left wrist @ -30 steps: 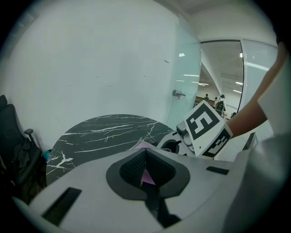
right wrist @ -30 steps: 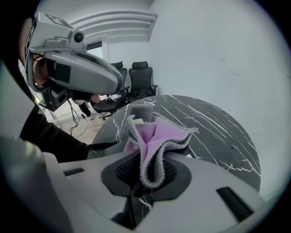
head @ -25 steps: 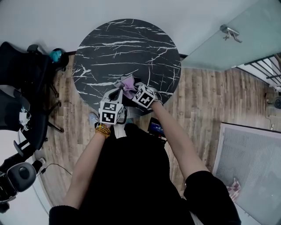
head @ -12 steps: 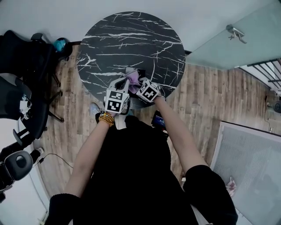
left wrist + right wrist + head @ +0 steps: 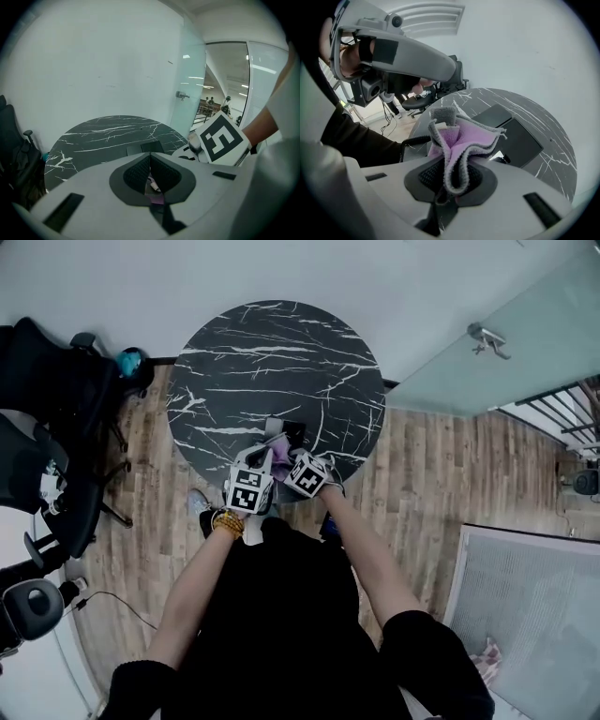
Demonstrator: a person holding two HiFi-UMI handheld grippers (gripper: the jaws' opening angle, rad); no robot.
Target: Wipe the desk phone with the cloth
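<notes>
Right gripper [image 5: 450, 177] clamped the bunched cloth [image 5: 464, 138]; left gripper [image 5: 151, 180] pinched a purple sliver, likely its corner. Desk phone [image 5: 518, 140] lay just beyond, on the table [image 5: 272, 362]. Wiping seemingly not begun; next, lower the cloth onto the phone.

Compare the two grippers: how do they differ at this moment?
The right gripper is clamped on a bunched purple cloth with a grey edge, which sticks out past its jaws. The left gripper has its jaws together with nothing sticking out, only a purple sliver in the gap. In the head view the left gripper sits slightly nearer the person than the right gripper. Both are close together over the near edge of the table.
</notes>
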